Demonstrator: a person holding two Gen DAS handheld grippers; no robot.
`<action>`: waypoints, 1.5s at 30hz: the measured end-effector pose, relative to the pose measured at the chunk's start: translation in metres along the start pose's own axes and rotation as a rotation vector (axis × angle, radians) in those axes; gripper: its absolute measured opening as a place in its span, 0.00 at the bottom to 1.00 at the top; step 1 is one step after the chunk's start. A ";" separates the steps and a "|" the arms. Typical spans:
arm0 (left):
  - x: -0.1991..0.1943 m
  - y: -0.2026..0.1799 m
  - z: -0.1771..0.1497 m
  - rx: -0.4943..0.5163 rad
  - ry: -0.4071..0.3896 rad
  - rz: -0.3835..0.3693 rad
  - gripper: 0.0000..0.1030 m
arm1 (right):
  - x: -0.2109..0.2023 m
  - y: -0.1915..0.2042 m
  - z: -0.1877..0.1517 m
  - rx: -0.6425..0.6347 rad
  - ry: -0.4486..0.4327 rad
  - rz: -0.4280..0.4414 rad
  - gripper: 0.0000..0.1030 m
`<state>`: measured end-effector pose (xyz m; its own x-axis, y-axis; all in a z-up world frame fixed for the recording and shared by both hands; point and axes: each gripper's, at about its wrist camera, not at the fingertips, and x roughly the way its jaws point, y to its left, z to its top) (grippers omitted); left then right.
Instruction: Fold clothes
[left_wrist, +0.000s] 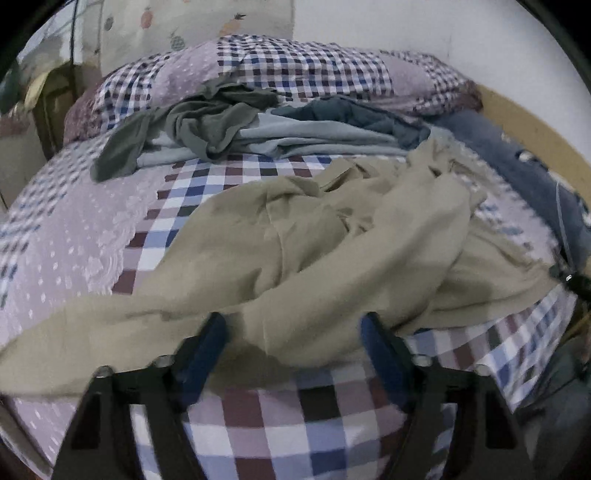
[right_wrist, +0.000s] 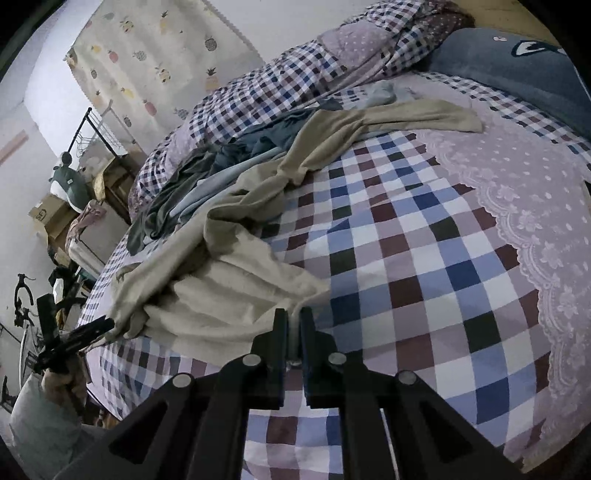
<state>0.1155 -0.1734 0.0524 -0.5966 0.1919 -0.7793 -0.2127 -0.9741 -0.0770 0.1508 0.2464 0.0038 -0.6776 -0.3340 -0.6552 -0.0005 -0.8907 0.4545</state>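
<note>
A beige garment (left_wrist: 332, 236) lies crumpled across the checked bedsheet (left_wrist: 280, 417). My left gripper (left_wrist: 293, 332) is open, its blue-padded fingers (left_wrist: 207, 347) on either side of the garment's near edge, with cloth lying between them. In the right wrist view the same beige garment (right_wrist: 229, 295) stretches from the far side of the bed to my right gripper (right_wrist: 293, 317), whose fingers are pressed nearly together on its corner. The left gripper (right_wrist: 88, 330) shows at the garment's other end, held by a hand. The right gripper (left_wrist: 569, 277) appears at the right edge of the left wrist view.
A pile of grey-green, light blue and dark teal clothes (left_wrist: 229, 125) lies behind the beige garment, against a folded checked quilt (left_wrist: 295, 70). A blue pillow (right_wrist: 517, 70) sits at the head. Boxes, a metal rack and a plush toy (right_wrist: 66, 181) stand beside the bed.
</note>
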 end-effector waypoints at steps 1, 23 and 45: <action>0.002 0.004 0.003 -0.016 0.001 0.007 0.34 | 0.000 -0.001 0.000 0.002 0.000 0.003 0.06; 0.000 0.095 0.247 -0.285 -0.364 0.095 0.04 | -0.006 -0.011 0.004 0.028 -0.027 0.063 0.05; -0.027 0.056 0.058 -0.006 -0.146 0.097 0.73 | -0.008 -0.011 0.007 0.053 -0.030 0.112 0.05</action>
<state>0.0744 -0.2264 0.1049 -0.7202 0.1117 -0.6847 -0.1445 -0.9895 -0.0094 0.1511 0.2608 0.0084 -0.6975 -0.4199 -0.5806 0.0382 -0.8309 0.5551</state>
